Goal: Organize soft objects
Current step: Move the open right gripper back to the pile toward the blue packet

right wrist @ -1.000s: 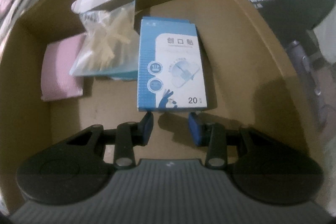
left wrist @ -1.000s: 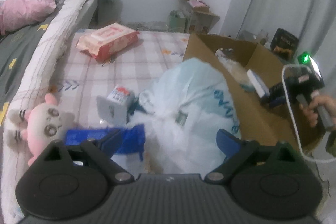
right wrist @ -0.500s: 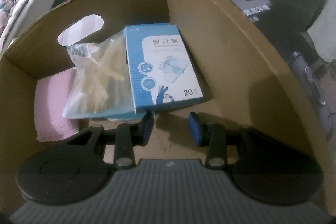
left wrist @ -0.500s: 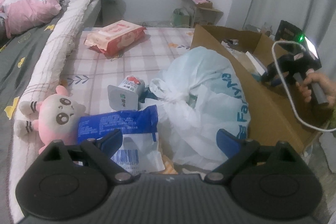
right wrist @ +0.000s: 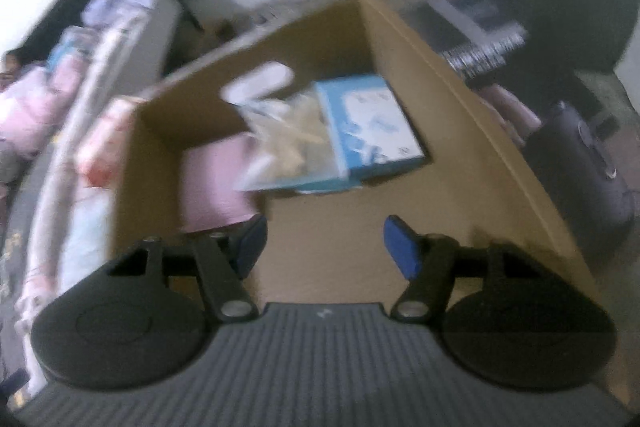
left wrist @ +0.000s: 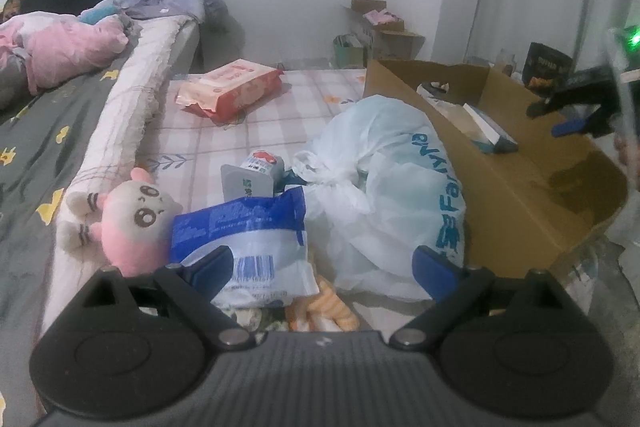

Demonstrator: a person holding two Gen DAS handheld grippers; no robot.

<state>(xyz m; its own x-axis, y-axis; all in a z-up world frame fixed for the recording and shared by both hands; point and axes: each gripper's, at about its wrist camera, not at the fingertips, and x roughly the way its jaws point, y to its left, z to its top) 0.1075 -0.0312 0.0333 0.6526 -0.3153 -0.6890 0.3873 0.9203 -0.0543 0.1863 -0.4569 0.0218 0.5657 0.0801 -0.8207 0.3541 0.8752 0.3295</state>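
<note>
Black grippers, blue-padded jaws

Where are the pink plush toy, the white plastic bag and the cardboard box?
pink plush toy point(left wrist: 136, 217): left wrist view, on its face.
white plastic bag point(left wrist: 384, 183): left wrist view, mid-body.
cardboard box point(left wrist: 516, 203): left wrist view, near side wall.

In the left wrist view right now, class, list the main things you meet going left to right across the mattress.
pink plush toy → blue-and-white packet → white plastic bag → cardboard box → right gripper

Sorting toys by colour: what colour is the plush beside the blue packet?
Pink and cream plush toy, with striped paws; clearest in the left wrist view.
</note>
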